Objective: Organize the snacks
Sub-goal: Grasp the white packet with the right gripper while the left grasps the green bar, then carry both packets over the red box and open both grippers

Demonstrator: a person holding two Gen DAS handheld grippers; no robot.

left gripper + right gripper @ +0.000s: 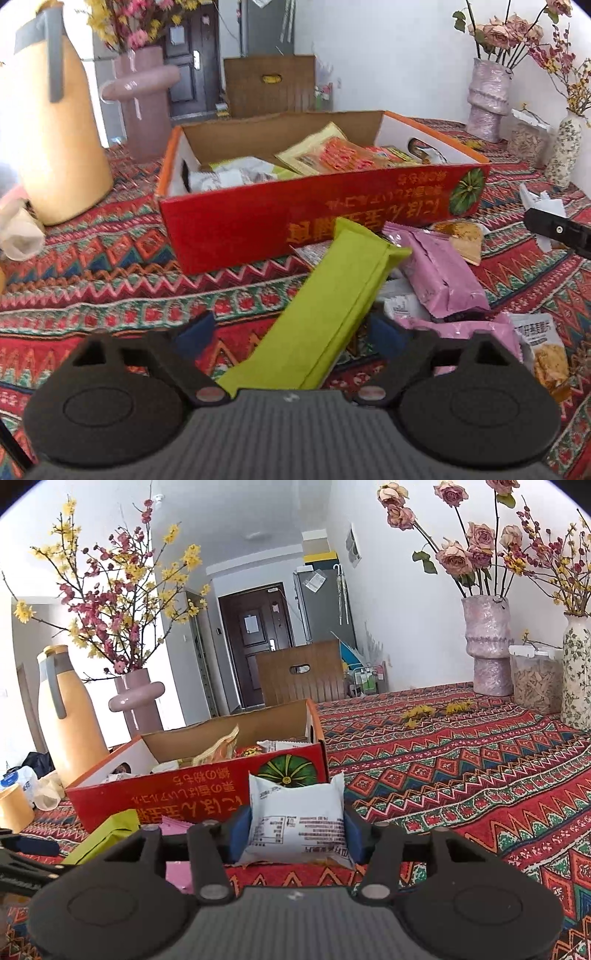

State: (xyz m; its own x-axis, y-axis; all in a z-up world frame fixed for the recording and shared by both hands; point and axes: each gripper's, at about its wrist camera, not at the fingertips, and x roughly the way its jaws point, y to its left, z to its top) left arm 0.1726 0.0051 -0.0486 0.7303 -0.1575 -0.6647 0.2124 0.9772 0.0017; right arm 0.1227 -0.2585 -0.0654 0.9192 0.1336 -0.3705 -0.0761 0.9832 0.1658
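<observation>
In the left wrist view the left gripper (291, 328) sits at the bottom of the frame with its jaws partly spread on either side of a long green packet (321, 310); the blue pads (195, 328) do not appear to press its sides, so I read it as straddled, not yet gripped. The packet's long axis runs from the bottom centre up and to the right, toward the red box (295, 218) in the middle of the frame; its far end lies just short of the box's front wall and rests over the pink packets (439, 273) at centre right. The pinch would fall across the packet's narrow width, which suits the jaws; the left gripper is plainly the nearer one, as the right is occupied.

In the right wrist view the right gripper (295, 838) at bottom centre is closed on a white snack packet (295, 823), held upright between both pads, with the red box (199, 794) just beyond it at centre left; the box already holds several packets.

Writing: the box front carries yellow East Asian characters, upside down in both views, beside a green pumpkin-like emblem; the white packet shows a small printed table and fine text, too small to read; no brand is legible.
</observation>
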